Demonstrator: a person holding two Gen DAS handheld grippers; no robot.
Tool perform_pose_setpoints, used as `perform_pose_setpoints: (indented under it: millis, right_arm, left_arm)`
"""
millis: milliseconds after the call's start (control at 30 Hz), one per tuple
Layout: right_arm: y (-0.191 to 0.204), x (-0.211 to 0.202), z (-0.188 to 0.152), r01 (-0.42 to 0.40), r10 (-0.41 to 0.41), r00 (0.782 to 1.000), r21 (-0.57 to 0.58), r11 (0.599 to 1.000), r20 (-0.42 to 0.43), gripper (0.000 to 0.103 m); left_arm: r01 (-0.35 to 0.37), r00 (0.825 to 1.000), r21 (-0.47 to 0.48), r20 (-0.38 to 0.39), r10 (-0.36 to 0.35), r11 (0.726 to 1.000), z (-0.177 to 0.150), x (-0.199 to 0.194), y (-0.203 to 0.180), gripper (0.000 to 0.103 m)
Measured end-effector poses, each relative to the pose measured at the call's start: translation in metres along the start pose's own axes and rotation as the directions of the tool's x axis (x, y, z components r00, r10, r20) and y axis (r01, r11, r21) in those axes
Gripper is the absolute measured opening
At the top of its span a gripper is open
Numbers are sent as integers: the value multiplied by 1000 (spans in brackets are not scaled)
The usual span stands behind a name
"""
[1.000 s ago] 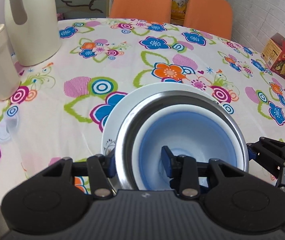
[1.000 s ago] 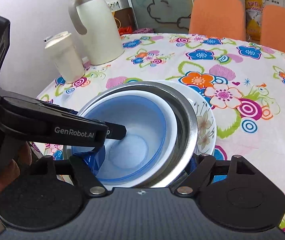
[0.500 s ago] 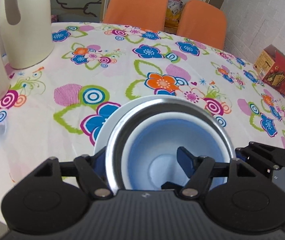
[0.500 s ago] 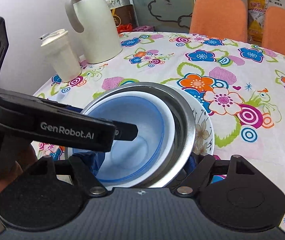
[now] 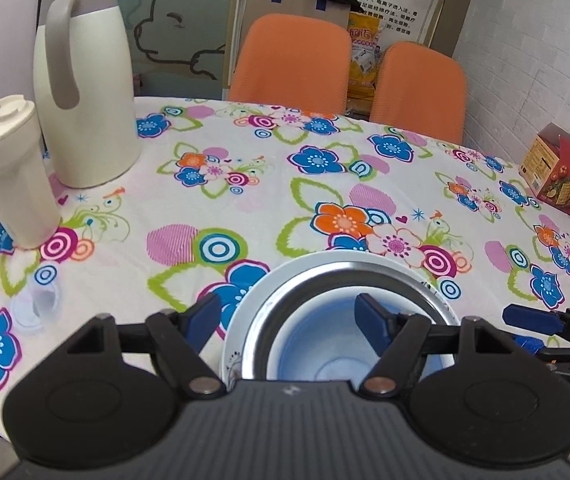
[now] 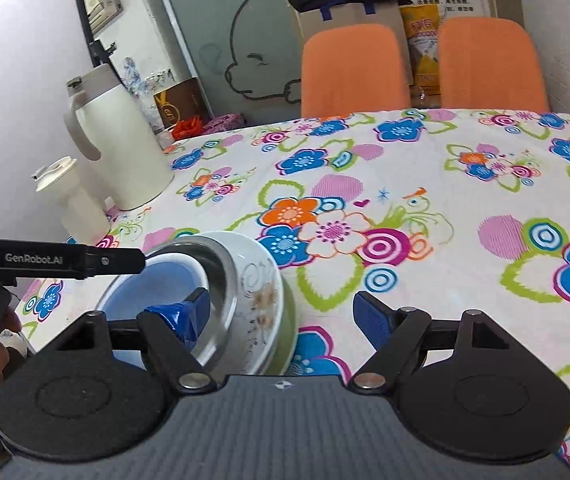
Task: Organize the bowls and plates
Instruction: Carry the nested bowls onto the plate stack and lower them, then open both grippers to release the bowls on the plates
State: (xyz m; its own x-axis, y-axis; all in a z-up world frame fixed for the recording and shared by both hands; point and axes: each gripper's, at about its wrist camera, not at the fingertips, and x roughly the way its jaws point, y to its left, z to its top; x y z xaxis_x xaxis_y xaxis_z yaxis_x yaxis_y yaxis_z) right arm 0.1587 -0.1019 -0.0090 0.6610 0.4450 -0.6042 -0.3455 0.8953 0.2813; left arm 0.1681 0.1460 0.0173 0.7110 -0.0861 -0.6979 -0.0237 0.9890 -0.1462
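Bowls sit in one stack near my edge of the bench. The blue bowl is inside the steel bowl, the steel bowl is inside the white bowl, and a green rim peeks out under that.

A second ago my left tool had one finger down inside the blue bowl and one outside the rim. Now both fingers are spread wide and lifted back, and they hold nothing. My right tool is wide open too and holds nothing. It has pulled back as well. In the right view its left finger is in front of the stack and I cannot tell if it touches.

The stack looks tipped in the right view, but the lens bends things, so I am not sure.

I think this means the stacking is done, or close to done. No other plate or bowl shows on the bench. Only a jug, a cup and a red box stand well away.
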Motion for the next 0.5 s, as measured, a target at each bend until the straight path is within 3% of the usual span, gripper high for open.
perform_pose_setpoints:
  millis: [167, 500]
  right_arm:
    - [-23, -10, -14, 27, -28, 1000, 84, 996, 8, 65]
    - [-19, -30, -34, 12, -18, 998, 100, 995, 61, 66]
  left_arm:
    - [-22, 999, 4, 26, 22, 1000, -11, -8, -13, 74]
    - [-46, 997, -31, 67, 48, 998, -45, -40, -29, 76]
